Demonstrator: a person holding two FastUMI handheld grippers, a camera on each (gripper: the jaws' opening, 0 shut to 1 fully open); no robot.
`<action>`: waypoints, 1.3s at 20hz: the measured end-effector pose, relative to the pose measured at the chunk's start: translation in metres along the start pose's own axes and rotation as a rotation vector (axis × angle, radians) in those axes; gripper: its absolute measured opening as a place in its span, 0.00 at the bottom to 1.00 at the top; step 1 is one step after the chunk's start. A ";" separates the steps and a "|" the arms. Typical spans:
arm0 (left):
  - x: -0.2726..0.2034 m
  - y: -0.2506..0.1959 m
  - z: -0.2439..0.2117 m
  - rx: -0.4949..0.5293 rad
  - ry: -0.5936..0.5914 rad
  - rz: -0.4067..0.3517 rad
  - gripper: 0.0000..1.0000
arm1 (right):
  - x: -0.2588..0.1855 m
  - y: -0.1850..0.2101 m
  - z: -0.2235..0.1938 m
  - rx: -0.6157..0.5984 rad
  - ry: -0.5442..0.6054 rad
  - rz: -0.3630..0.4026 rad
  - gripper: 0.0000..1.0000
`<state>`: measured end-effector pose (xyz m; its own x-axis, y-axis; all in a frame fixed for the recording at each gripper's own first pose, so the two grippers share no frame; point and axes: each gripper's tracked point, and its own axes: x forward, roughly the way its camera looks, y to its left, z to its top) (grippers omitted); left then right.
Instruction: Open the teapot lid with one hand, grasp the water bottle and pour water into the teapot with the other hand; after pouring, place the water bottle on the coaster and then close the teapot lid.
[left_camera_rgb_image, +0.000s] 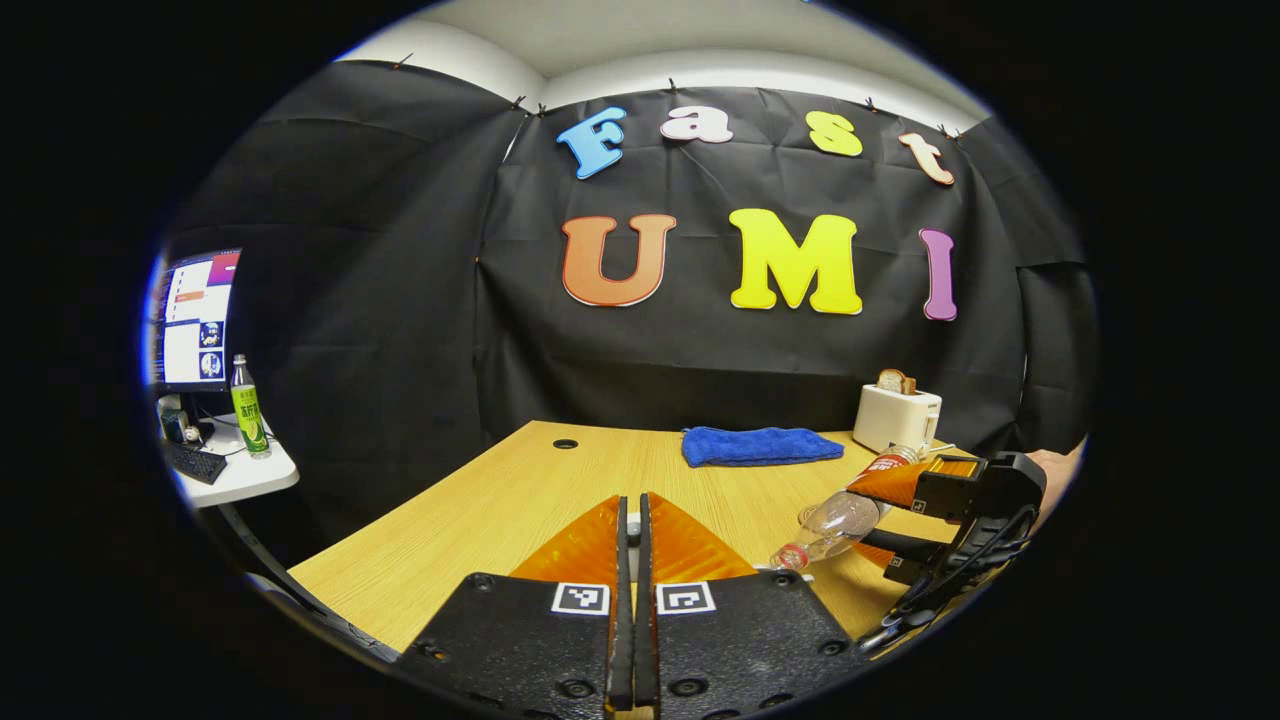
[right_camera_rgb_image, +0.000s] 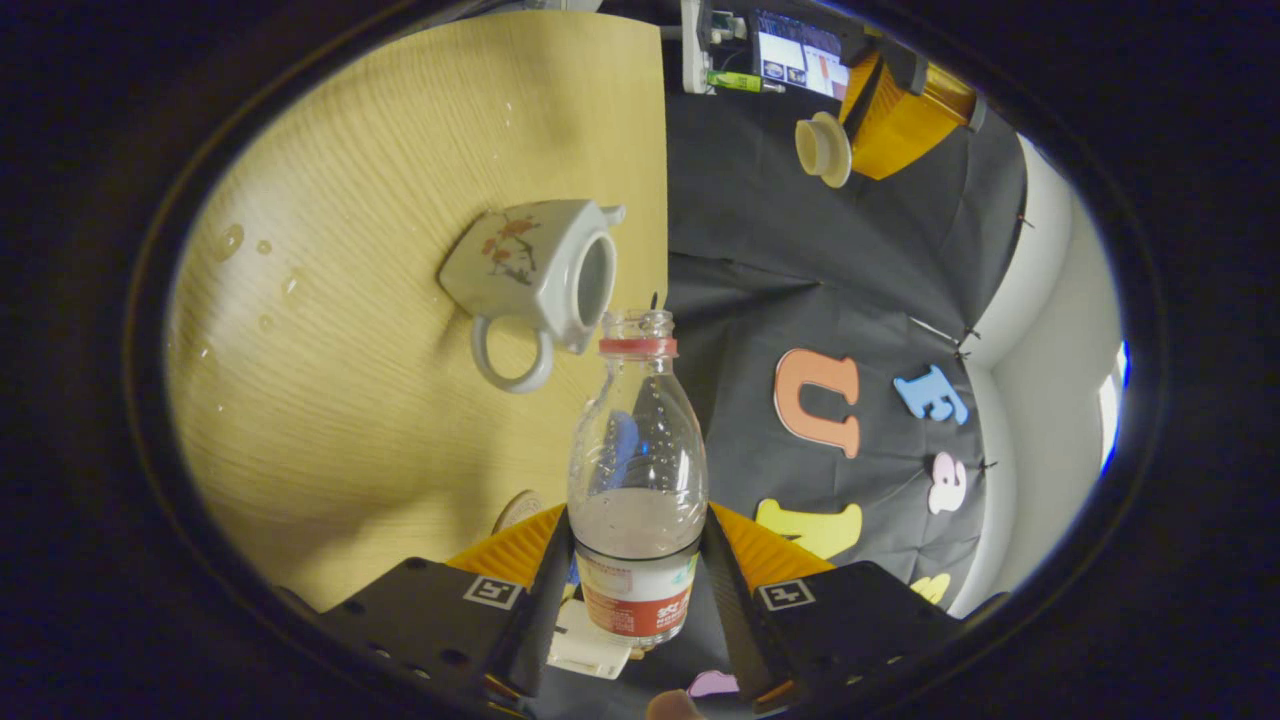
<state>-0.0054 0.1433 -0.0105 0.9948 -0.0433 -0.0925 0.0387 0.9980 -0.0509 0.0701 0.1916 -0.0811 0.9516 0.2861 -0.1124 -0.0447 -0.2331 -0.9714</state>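
My right gripper is shut on a clear water bottle with a red label, no cap, and some water inside. In the left gripper view that bottle lies tilted, neck down to the left, held by the right gripper. Beyond its neck the white flowered teapot stands on the wooden table with its mouth uncovered. My left gripper is shut on the teapot lid, lifted clear of the pot, and appears as the left gripper in the right gripper view. A round coaster peeks out beside my right fingers.
A folded blue towel and a white toaster with bread sit at the table's far side. Water drops dot the wood. A side table at the left carries a monitor, a keyboard and a green bottle.
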 end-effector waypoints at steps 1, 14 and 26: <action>0.000 -0.001 0.000 -0.001 -0.001 -0.003 0.03 | 0.000 -0.001 0.001 -0.012 -0.002 -0.003 0.70; -0.004 0.002 0.002 0.018 -0.004 0.001 0.03 | -0.002 -0.016 0.006 -0.117 -0.011 -0.045 0.70; -0.006 0.005 0.002 0.001 -0.001 -0.002 0.03 | -0.001 -0.022 0.009 -0.180 -0.016 -0.058 0.70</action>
<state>-0.0113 0.1490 -0.0079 0.9947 -0.0456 -0.0917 0.0412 0.9979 -0.0496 0.0676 0.2046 -0.0614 0.9460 0.3180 -0.0624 0.0661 -0.3779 -0.9235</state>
